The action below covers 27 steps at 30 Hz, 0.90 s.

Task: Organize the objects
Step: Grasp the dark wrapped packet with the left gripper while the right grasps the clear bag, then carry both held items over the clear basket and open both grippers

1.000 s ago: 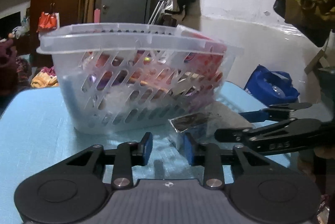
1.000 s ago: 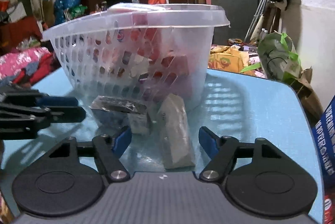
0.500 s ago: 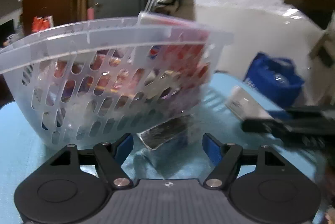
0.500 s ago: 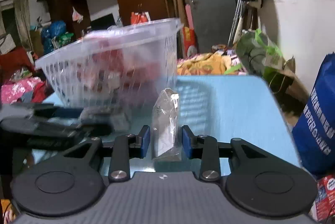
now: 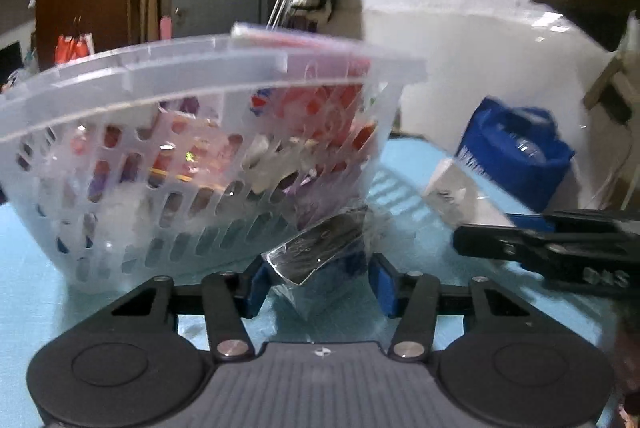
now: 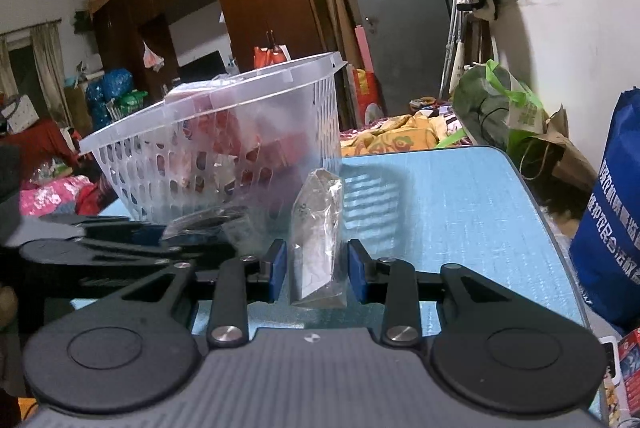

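Observation:
A clear plastic basket [image 5: 192, 164] full of packets stands on the blue table [image 6: 460, 212]; it also shows in the right wrist view [image 6: 224, 156]. My left gripper [image 5: 316, 284] is closed around a dark foil packet in clear wrap [image 5: 320, 248], right in front of the basket. My right gripper [image 6: 317, 274] is shut on a clear packet with white contents [image 6: 318, 228] and holds it upright, lifted above the table. That packet and the right gripper's arm [image 5: 560, 248] show at the right of the left wrist view.
A blue bag [image 5: 516, 148] sits beyond the table's right side, and another blue printed bag [image 6: 612, 228] stands by the right edge. A green bag [image 6: 500, 104] and piled clothes [image 6: 400, 136] lie on the floor behind.
My left gripper opened, moved to the dark packet and closed on it. My right gripper closed on the clear packet and lifted it off the table.

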Available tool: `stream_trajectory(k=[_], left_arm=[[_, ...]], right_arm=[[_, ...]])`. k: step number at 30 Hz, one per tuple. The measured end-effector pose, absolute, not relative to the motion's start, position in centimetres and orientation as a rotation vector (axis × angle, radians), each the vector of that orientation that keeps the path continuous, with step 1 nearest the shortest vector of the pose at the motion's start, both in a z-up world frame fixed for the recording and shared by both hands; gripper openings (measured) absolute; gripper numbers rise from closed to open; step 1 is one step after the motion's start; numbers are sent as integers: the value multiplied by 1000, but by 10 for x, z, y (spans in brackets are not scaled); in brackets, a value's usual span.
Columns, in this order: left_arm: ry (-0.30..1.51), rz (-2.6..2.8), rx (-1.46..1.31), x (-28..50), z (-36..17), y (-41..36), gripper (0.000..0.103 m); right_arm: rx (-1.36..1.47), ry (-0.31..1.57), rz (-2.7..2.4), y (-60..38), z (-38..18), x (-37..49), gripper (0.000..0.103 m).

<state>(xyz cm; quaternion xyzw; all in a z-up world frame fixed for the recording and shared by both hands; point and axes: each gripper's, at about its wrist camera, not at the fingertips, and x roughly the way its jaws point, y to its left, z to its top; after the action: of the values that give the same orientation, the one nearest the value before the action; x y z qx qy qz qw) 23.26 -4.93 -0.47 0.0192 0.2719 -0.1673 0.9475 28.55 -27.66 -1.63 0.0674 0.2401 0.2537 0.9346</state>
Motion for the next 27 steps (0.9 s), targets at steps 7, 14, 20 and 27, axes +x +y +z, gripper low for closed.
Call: stream_trajectory(k=[7, 14, 20, 27], left_arm=[[424, -400, -41, 192, 5, -18, 55], [350, -419, -111, 169, 5, 6, 55], [213, -394, -158, 154, 72, 39, 55], [362, -235, -167, 244, 137, 59, 55]], right_arm=[[147, 458, 514, -278, -15, 281, 36], [151, 358, 496, -280, -9, 262, 36], [78, 199, 580, -249, 67, 231, 36], [-59, 439, 567, -158, 135, 337, 37]])
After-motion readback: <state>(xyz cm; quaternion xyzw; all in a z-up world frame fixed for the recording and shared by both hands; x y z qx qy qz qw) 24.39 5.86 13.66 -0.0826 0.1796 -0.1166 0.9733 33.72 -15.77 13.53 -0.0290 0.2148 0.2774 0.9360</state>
